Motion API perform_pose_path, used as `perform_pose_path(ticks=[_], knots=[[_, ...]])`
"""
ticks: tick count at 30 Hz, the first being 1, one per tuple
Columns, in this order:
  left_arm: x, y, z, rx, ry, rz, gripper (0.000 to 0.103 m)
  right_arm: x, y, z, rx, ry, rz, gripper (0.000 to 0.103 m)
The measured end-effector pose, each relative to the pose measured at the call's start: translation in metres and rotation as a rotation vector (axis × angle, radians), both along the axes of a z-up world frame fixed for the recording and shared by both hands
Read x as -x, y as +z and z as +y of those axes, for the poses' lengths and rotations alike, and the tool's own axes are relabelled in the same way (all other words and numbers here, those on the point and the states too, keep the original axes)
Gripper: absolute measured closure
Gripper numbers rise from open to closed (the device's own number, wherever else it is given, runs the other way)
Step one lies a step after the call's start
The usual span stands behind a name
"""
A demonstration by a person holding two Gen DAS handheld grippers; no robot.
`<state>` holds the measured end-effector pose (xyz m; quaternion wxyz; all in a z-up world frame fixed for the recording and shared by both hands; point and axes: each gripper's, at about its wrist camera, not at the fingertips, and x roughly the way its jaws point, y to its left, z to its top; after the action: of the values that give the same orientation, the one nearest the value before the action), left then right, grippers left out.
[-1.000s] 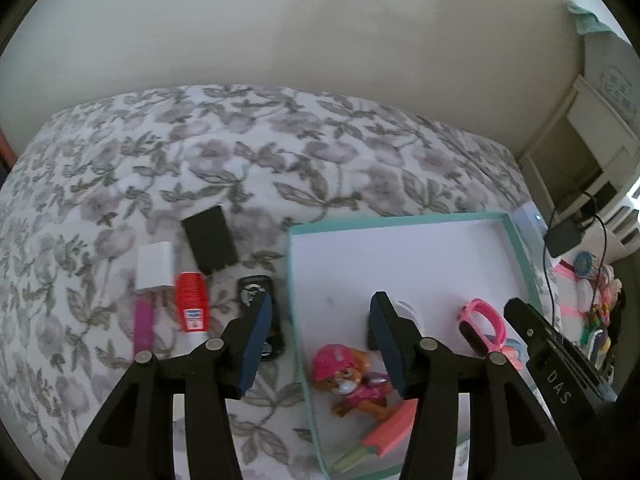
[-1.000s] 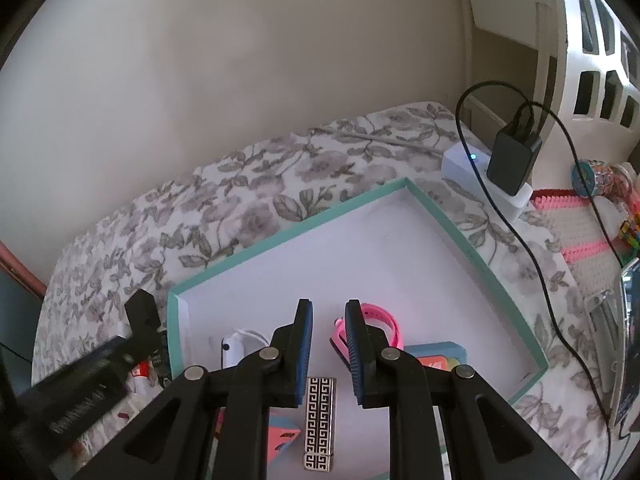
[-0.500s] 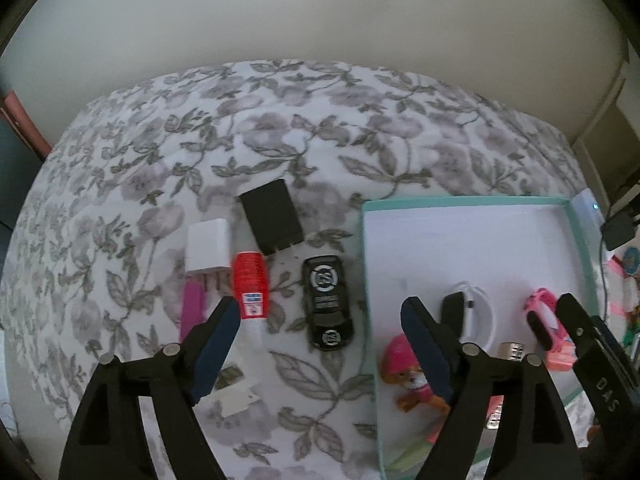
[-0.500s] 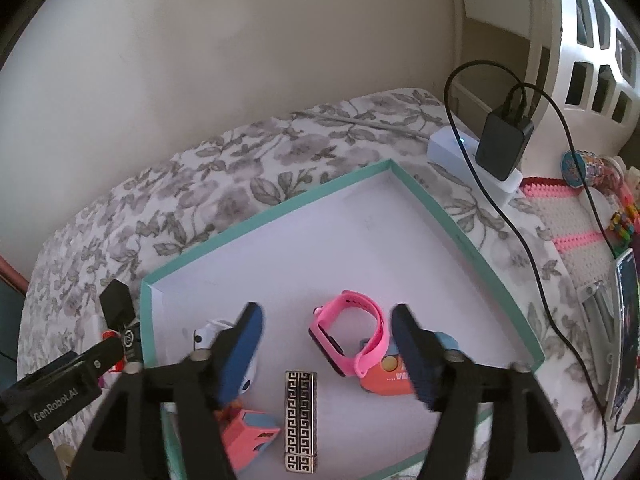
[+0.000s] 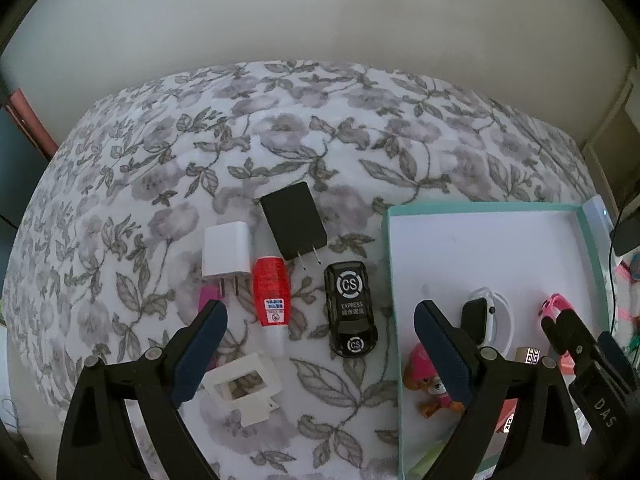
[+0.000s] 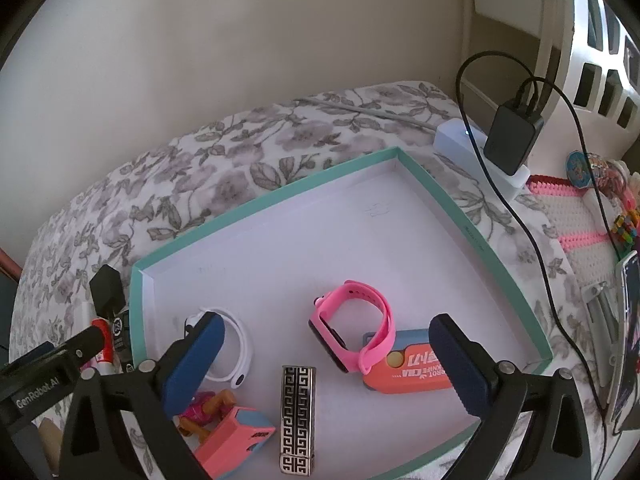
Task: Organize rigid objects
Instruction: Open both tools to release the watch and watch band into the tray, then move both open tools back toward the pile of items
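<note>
Change, right: a second ago we had the right gripper (image 6: pixel 326 364) nearly clenched above the patterned metal bar (image 6: pixel 298 416); now its jaws are opening wide, nothing between the pads.
Change, left: the left gripper (image 5: pixel 320 354) has slid left off the tray corner; its jaws are opening over the bedspread, gripping nothing.
Meaning: we judge one placement finished and the next pick starting.
Tray contents: teal tray (image 6: pixel 468 232) holds the pink watch (image 6: pixel 354 330), white watch (image 6: pixel 236 344), bar and orange knife (image 6: pixel 412 372).
Still outside: black toy car (image 5: pixel 351 314), red tube (image 5: pixel 271 294), white charger (image 5: pixel 225 249) and black charger (image 5: pixel 293 220) lie left of the tray.
Pose: both grippers pitch steeply down; the left frames the car and tube.
</note>
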<state>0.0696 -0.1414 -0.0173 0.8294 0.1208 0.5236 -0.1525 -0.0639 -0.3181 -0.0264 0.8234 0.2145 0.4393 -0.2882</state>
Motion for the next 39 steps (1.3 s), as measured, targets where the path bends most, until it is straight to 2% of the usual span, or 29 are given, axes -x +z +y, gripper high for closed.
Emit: perform_pose_path(ticks=[3, 10, 15, 18, 22, 23, 28, 33, 37, 39], knots=[[-0.004, 0.003, 0.008, 0.009, 0.027, -0.022, 0.008, 0.0, 0.0, 0.0, -0.004, 0.001, -0.006, 0.0], [-0.018, 0.014, 0.033, 0.018, 0.08, -0.076, 0.008, -0.007, 0.006, 0.009, 0.065, 0.031, 0.003, 0.0], [-0.027, 0.021, 0.058, 0.09, 0.14, -0.1, 0.008, -0.01, 0.01, 0.014, 0.07, 0.059, -0.017, 0.0], [-0.032, 0.026, 0.071, 0.102, 0.162, -0.128, 0.008, -0.012, 0.009, 0.016, 0.046, 0.069, -0.033, 0.0], [-0.044, 0.028, 0.096, 0.226, 0.209, -0.068, 0.008, -0.018, 0.01, 0.025, 0.031, 0.097, -0.06, 0.0], [-0.046, 0.029, 0.101, 0.236, 0.223, -0.069, 0.008, -0.019, 0.012, 0.029, 0.031, 0.106, -0.076, 0.0], [-0.053, 0.031, 0.122, 0.255, 0.265, -0.08, 0.008, -0.031, 0.022, 0.052, 0.009, 0.189, -0.166, 0.0], [-0.057, 0.034, 0.137, 0.279, 0.243, -0.085, 0.008, -0.049, 0.021, 0.084, -0.016, 0.28, -0.167, 0.0], [-0.057, 0.039, 0.143, 0.227, 0.234, -0.144, 0.008, -0.063, 0.016, 0.106, -0.06, 0.322, -0.158, 0.0], [-0.058, 0.037, 0.146, 0.209, 0.234, -0.137, 0.008, -0.068, 0.013, 0.118, -0.076, 0.357, -0.151, 0.0]])
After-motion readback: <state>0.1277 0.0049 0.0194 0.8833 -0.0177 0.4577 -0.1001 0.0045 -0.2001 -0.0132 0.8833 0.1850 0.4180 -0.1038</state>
